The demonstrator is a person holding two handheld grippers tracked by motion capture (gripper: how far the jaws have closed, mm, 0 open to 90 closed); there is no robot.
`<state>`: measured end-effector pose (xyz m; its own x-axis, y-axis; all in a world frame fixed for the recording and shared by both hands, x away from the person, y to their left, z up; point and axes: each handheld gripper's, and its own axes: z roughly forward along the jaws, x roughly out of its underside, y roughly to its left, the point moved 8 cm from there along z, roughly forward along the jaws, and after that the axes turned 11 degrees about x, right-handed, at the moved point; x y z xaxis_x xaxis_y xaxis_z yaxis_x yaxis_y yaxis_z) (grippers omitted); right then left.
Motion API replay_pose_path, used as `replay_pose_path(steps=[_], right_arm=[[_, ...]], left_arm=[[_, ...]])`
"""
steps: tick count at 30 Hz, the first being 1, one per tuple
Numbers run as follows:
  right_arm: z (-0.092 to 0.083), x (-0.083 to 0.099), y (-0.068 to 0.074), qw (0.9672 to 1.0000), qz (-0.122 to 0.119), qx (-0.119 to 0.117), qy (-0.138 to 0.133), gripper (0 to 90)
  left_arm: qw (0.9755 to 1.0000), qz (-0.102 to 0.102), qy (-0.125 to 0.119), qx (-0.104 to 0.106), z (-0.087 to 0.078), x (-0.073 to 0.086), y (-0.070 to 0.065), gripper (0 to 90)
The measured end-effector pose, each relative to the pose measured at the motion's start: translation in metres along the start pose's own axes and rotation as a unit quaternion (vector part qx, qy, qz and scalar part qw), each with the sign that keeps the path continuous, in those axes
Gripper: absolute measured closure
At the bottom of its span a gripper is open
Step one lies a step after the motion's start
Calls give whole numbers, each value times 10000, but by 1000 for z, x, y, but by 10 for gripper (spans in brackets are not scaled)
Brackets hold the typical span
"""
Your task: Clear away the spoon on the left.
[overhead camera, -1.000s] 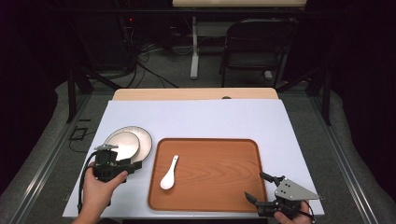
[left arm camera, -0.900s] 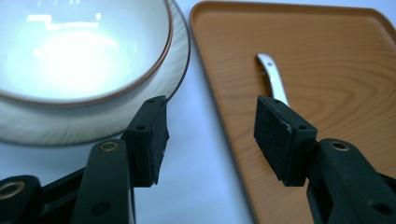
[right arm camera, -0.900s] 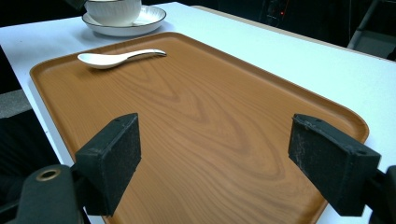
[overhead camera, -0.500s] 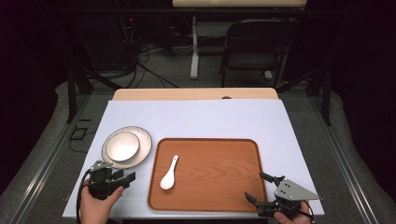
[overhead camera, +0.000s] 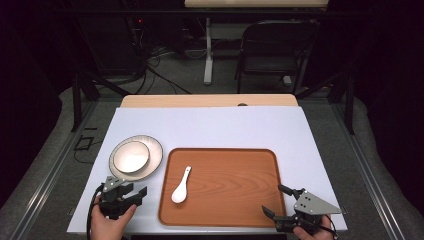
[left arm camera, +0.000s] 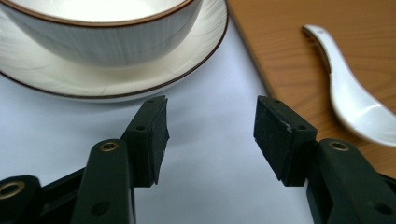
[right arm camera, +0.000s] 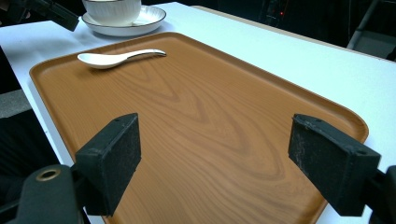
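Left gripper view, plate (left arm camera: pixel 140 81) just beyond open tongs (left arm camera: pixel 210 128)

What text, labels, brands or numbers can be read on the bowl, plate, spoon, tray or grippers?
None: the bowl, plate, spoon, tray, left gripper and right gripper carry no readable words, labels or numbers.
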<state>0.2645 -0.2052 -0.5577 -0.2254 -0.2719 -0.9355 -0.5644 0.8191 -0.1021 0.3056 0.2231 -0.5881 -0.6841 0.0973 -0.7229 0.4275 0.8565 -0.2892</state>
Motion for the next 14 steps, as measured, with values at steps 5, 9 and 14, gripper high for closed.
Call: replay_pose_path(steps=[5,9,14], right_arm=[[0,0,0,10000,-7,-5,-4,165],[0,0,0,10000,-5,-7,-5,165],[0,0,0,10000,-3,-7,-3,165]], left_arm=[[10000,12,-62,23,-2,1,-2,447],[9999,100,-63,-5,-1,1,-4,443],[9999,167,-31,-14,0,1,-5,432]])
